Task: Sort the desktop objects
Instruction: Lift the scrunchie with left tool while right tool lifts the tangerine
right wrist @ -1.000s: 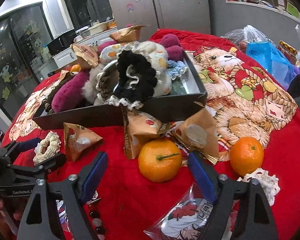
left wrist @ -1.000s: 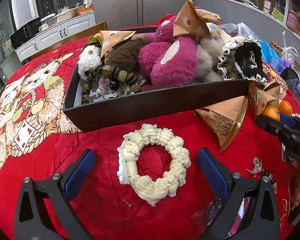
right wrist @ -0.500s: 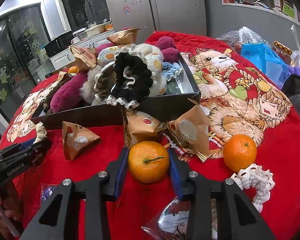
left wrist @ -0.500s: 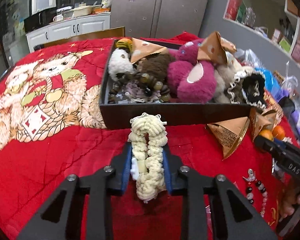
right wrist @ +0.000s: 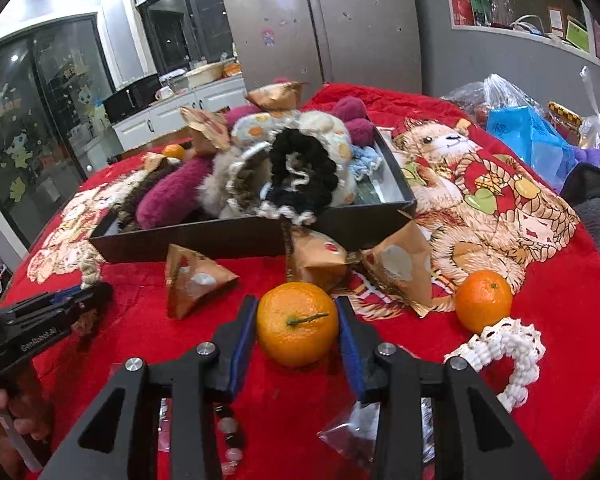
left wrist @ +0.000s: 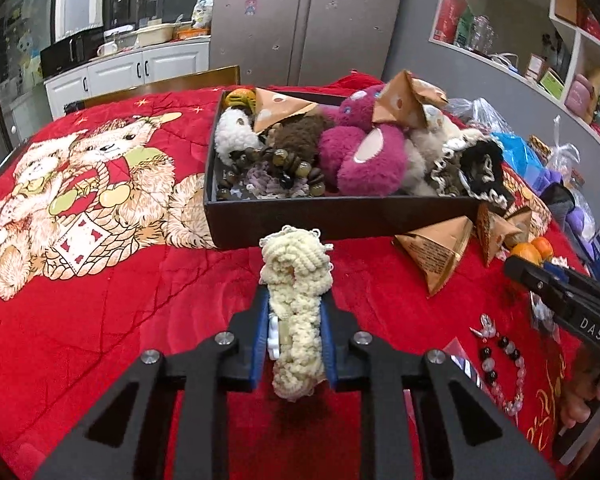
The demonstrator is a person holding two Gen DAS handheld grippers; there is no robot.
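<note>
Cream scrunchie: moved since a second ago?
Yes. The scrunchie lay flat and round on the red cloth; now it's squeezed narrow between the left tongs, lifted, its top overlapping the box front wall.

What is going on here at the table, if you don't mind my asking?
A person is sorting small items on a red blanket with two handheld grippers. The left gripper has a cream scrunchie squeezed between its jaws, which are closing, in front of the black box of plush toys. The right gripper is shut on an orange that sits on the blanket.
</note>
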